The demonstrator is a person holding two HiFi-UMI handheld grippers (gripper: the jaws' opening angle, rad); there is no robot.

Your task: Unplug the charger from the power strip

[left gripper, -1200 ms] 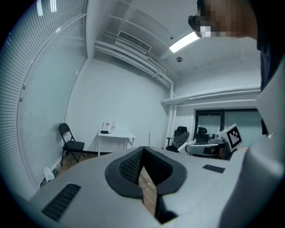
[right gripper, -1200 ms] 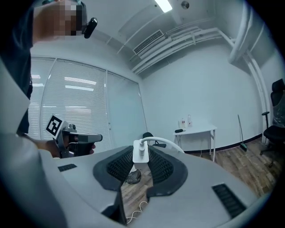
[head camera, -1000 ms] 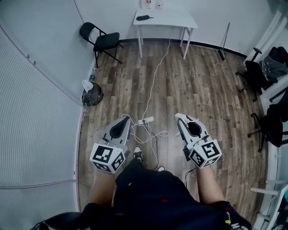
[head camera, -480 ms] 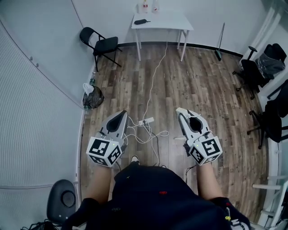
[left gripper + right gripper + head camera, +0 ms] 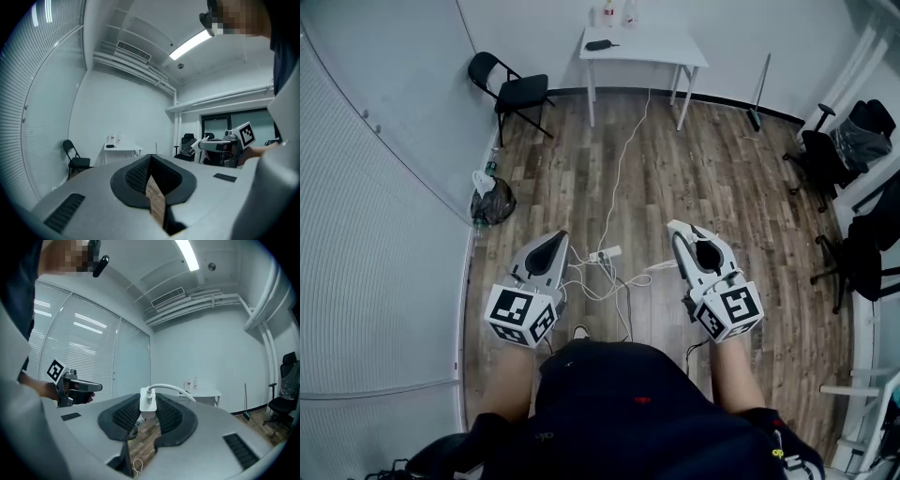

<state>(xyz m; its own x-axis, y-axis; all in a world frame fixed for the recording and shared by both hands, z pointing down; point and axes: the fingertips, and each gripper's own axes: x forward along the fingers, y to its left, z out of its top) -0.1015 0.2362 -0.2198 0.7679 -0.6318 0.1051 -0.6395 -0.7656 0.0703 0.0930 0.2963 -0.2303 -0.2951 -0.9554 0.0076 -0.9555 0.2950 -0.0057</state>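
- The person [image 5: 609, 412] in dark clothes is standing and holding one gripper in each hand.
- The right gripper [image 5: 149, 400] is squeezing the white charger [image 5: 147, 408] between its two jaws. The charger is sitting upright at the jaw tips. Its white cable [image 5: 173, 389] is curving away to the right.
- The left gripper [image 5: 150, 161] is holding nothing. Its jaws are pressing together at the tips, and only wood floor is showing through the thin slit below them.
- Both grippers are pointing forward, side by side and well apart.
- The power strip [image 5: 605, 253] is lying on the wood floor [image 5: 722, 206] between the two grippers, closer to the left one. The charger is sitting up in the right jaws and is not touching the strip.
- Loose white cords [image 5: 605, 281] are lying in a tangle around the strip.
- One long white cord [image 5: 623, 159] is running from the strip toward the white table [image 5: 656, 47] by the far wall.
- A black bag [image 5: 492, 200] is sitting on the floor by the left wall.
- A black folding chair [image 5: 517, 86] is standing to the left of the table.
- A small black thing [image 5: 598, 44] is lying on the table, and bottles [image 5: 619, 14] are standing at its back edge.
- A long-handled broom [image 5: 761, 89] is leaning on the wall to the right of the table.
- Dark office chairs [image 5: 834, 150] are standing along the right side.
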